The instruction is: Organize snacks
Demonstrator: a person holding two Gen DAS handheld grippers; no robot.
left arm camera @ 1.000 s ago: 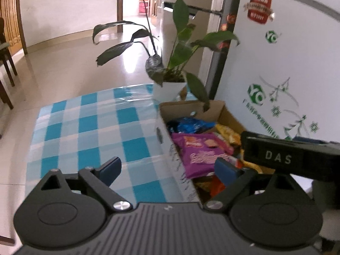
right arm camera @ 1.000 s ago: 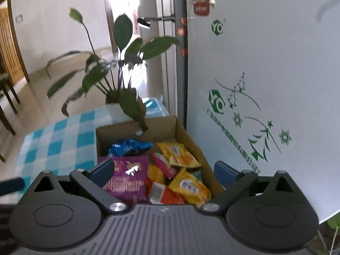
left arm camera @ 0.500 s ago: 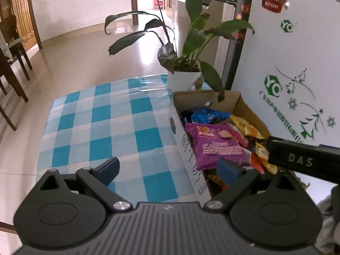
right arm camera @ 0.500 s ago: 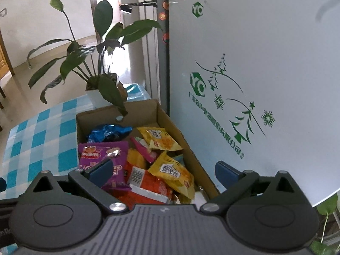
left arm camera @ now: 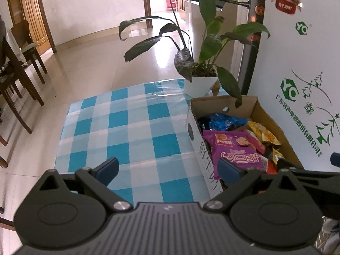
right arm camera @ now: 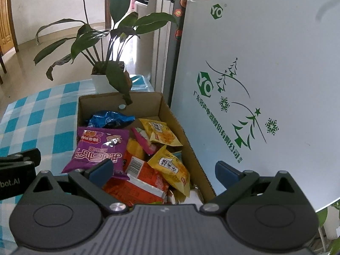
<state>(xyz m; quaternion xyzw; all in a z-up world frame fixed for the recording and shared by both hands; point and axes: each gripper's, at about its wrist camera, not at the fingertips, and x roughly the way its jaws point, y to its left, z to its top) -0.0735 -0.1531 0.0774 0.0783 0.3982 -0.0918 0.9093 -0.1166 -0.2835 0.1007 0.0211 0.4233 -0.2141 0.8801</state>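
Note:
An open cardboard box (right arm camera: 170, 110) sits on the checked table and holds several snack packs: a purple bag (right arm camera: 99, 148), a blue bag (right arm camera: 110, 121), yellow packs (right arm camera: 161, 132) and an orange-red pack (right arm camera: 140, 176). The box also shows in the left wrist view (left arm camera: 261, 110), with the purple bag (left arm camera: 235, 150) inside. My right gripper (right arm camera: 163, 172) is open and empty, just above the near end of the box. My left gripper (left arm camera: 167, 169) is open and empty, over the table at the box's left wall.
A potted plant in a white pot (left arm camera: 201, 85) stands behind the box, its leaves drooping over the far wall. A white panel with green print (right arm camera: 255, 74) stands along the box's right side. The blue-checked tablecloth (left arm camera: 127, 131) spreads left. Wooden chairs (left arm camera: 14, 68) stand far left.
Both grippers have risen and pulled back, so more of the box and table shows. The right gripper has swung over the box. Both stay open.

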